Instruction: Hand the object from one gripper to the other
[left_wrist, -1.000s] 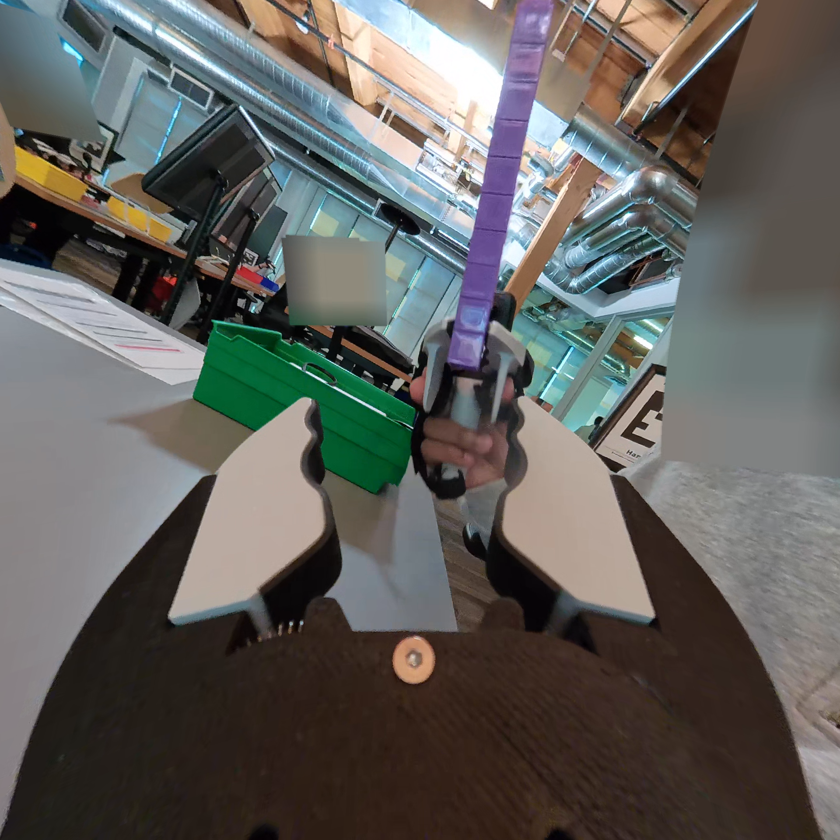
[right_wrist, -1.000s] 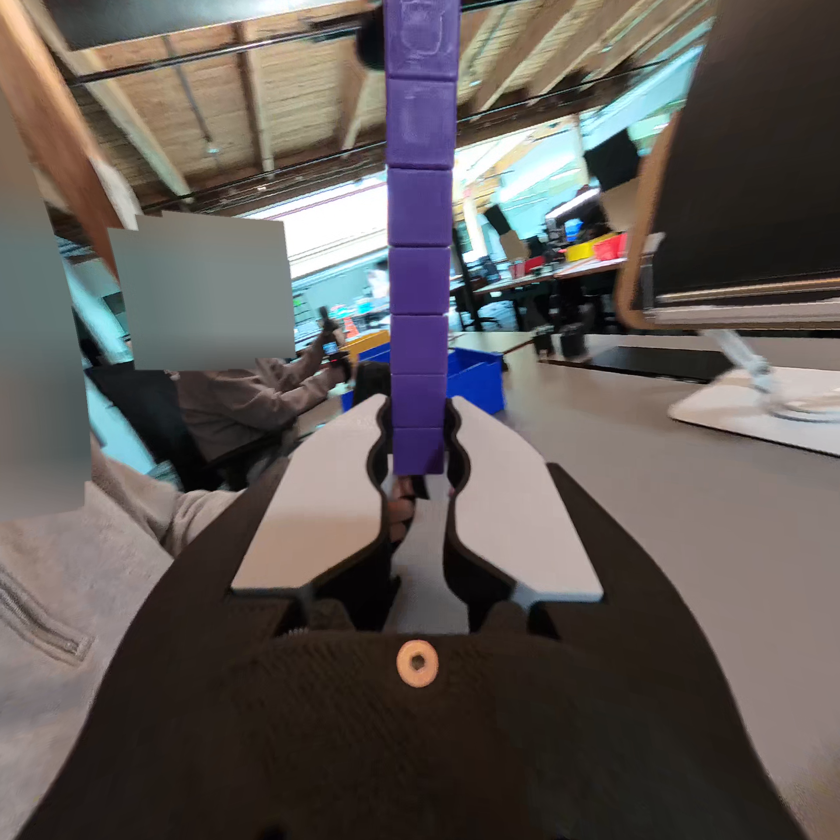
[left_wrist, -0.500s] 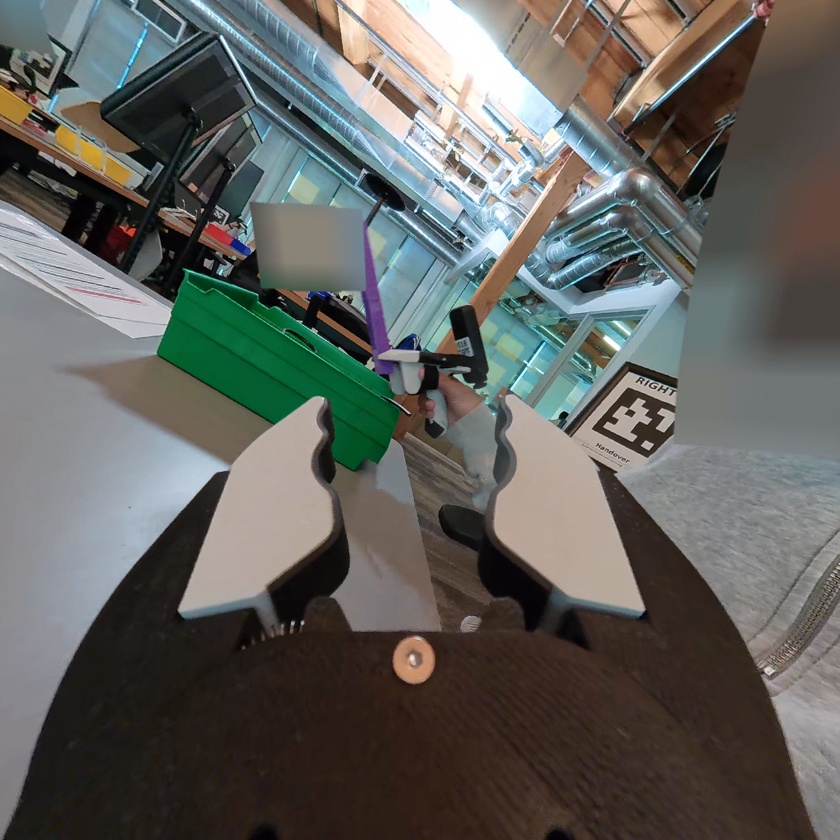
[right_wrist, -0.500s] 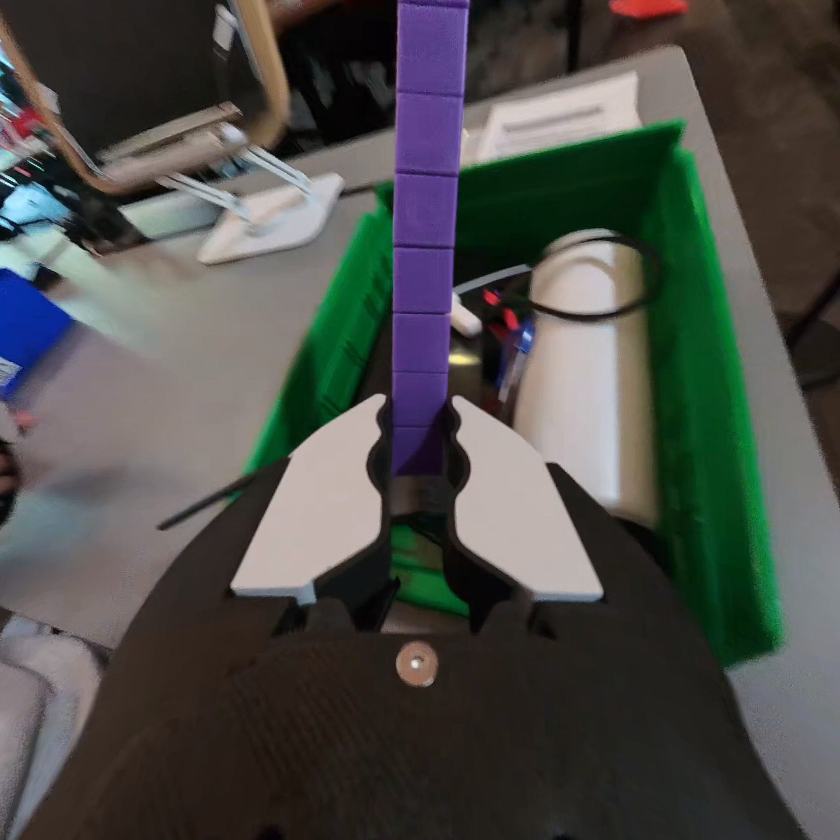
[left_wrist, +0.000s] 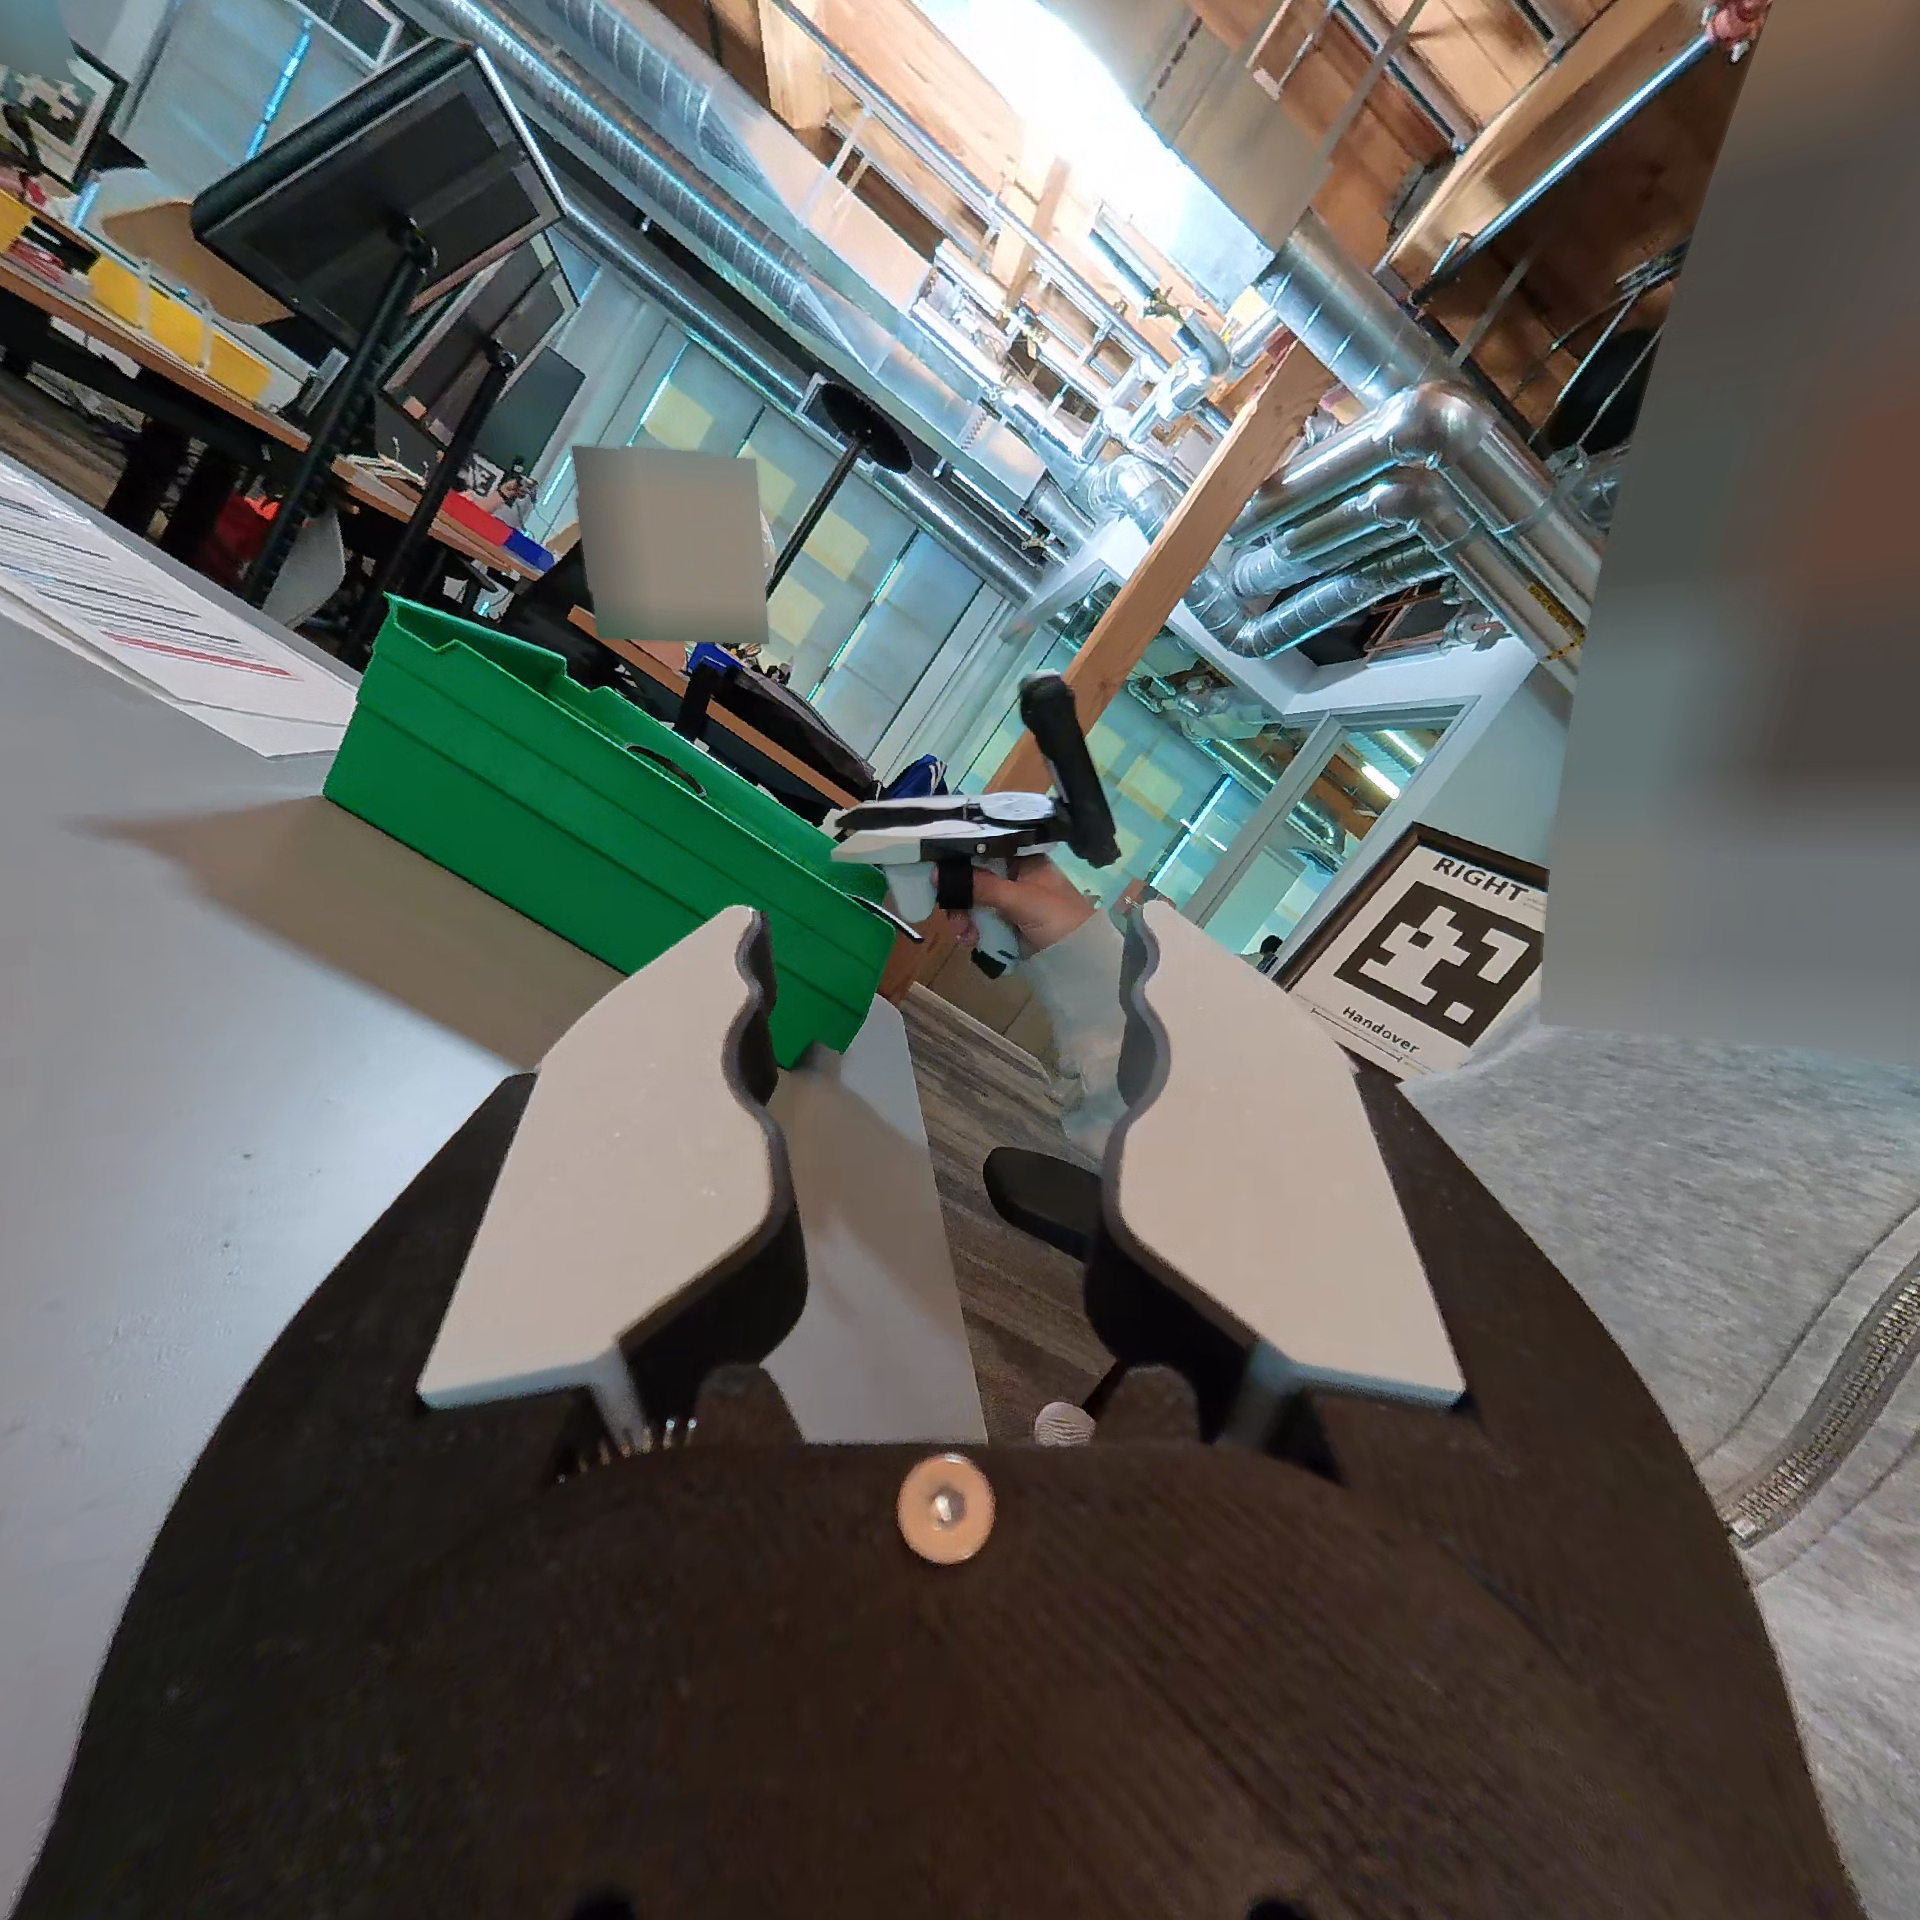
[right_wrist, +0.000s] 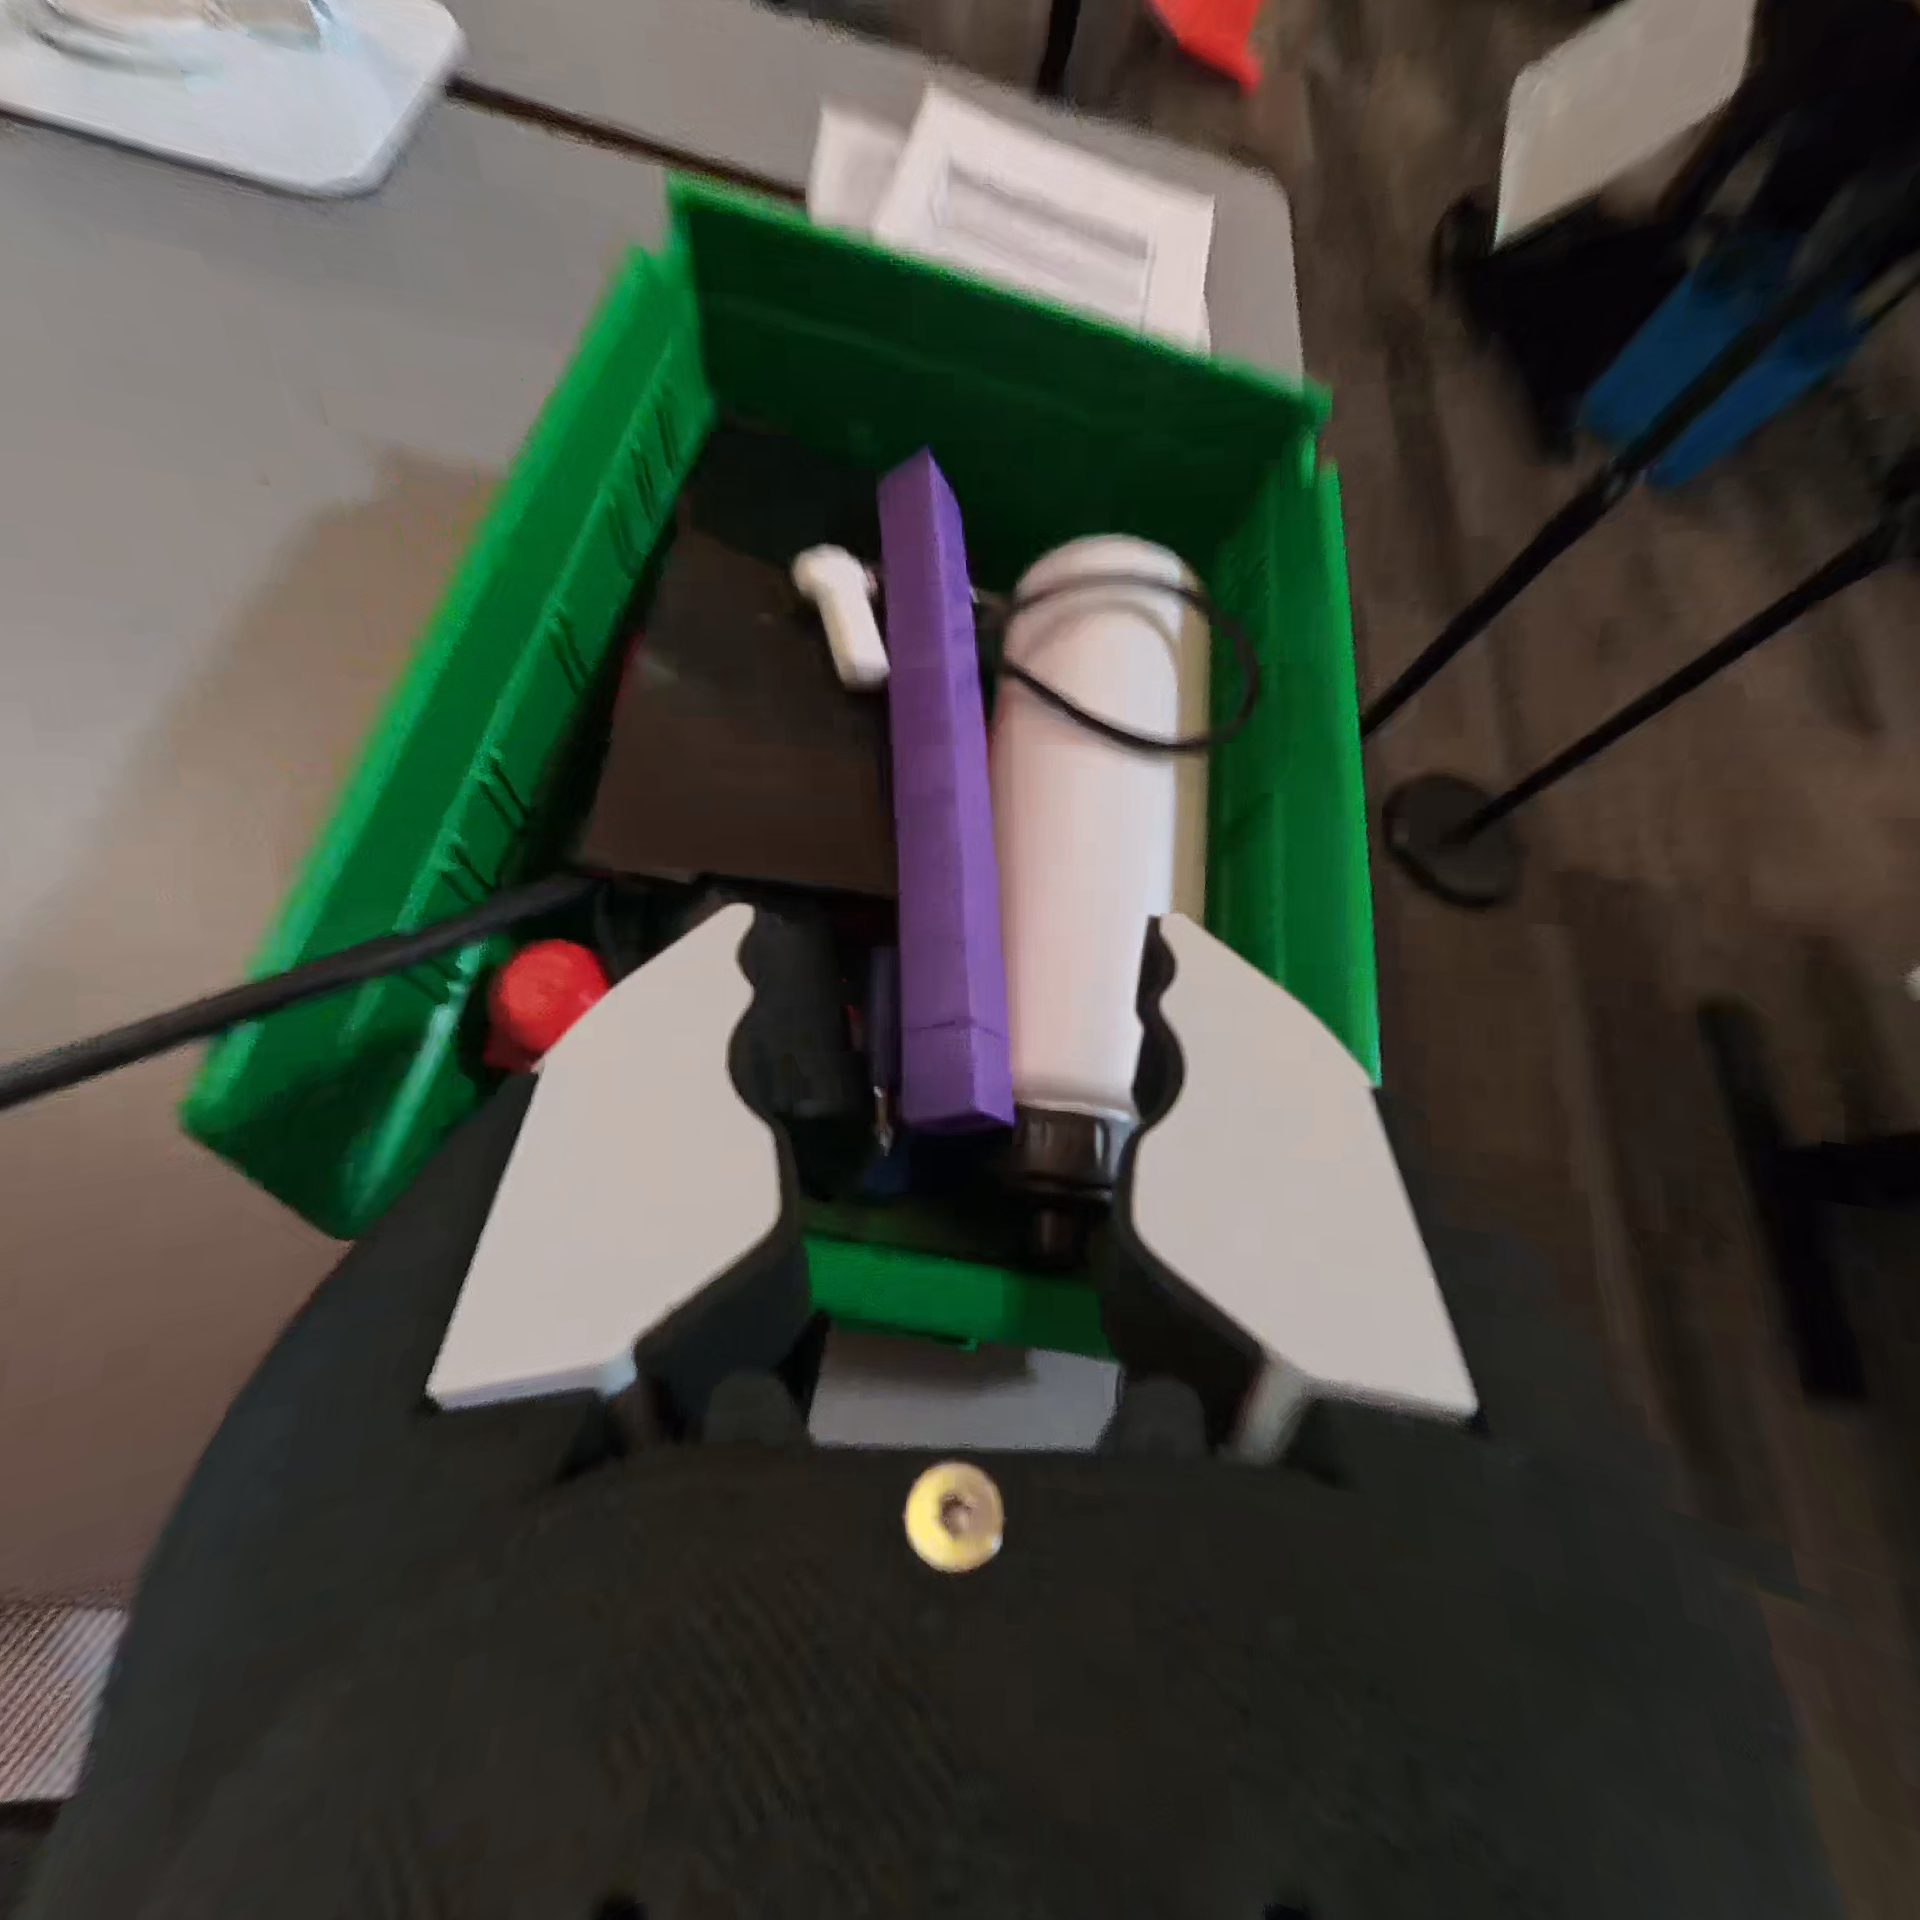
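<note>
A long purple segmented bar (right_wrist: 940, 790) lies inside the green bin (right_wrist: 478, 727), beside a white cylinder (right_wrist: 1091, 810). My right gripper (right_wrist: 951, 977) is open and empty, held over the near end of the bin and pointing down at it. My left gripper (left_wrist: 940, 961) is open and empty, low over the grey table (left_wrist: 208, 1039). In the left wrist view the right gripper (left_wrist: 862, 831) shows farther off, held by a hand above the green bin (left_wrist: 582, 810); the bar is hidden from that view.
The bin also holds a red knob (right_wrist: 545, 997), a small white piece (right_wrist: 842, 613), black parts and a black cable (right_wrist: 260, 997). Papers (right_wrist: 1039, 229) lie beyond the bin. Black stand legs (right_wrist: 1558, 707) are on the floor to the right. A marker sign (left_wrist: 1434, 956) stands at right. The left gripper's tips are roughly 40 cm from the right gripper's. My left tips are about 45 cm from the white cylinder (right_wrist: 1091, 810), my right tips only 9 cm.
My right gripper swung from upright to over the green bin, then opened; the purple bar left its jaws and now lies in the bin. My left gripper stayed open.
</note>
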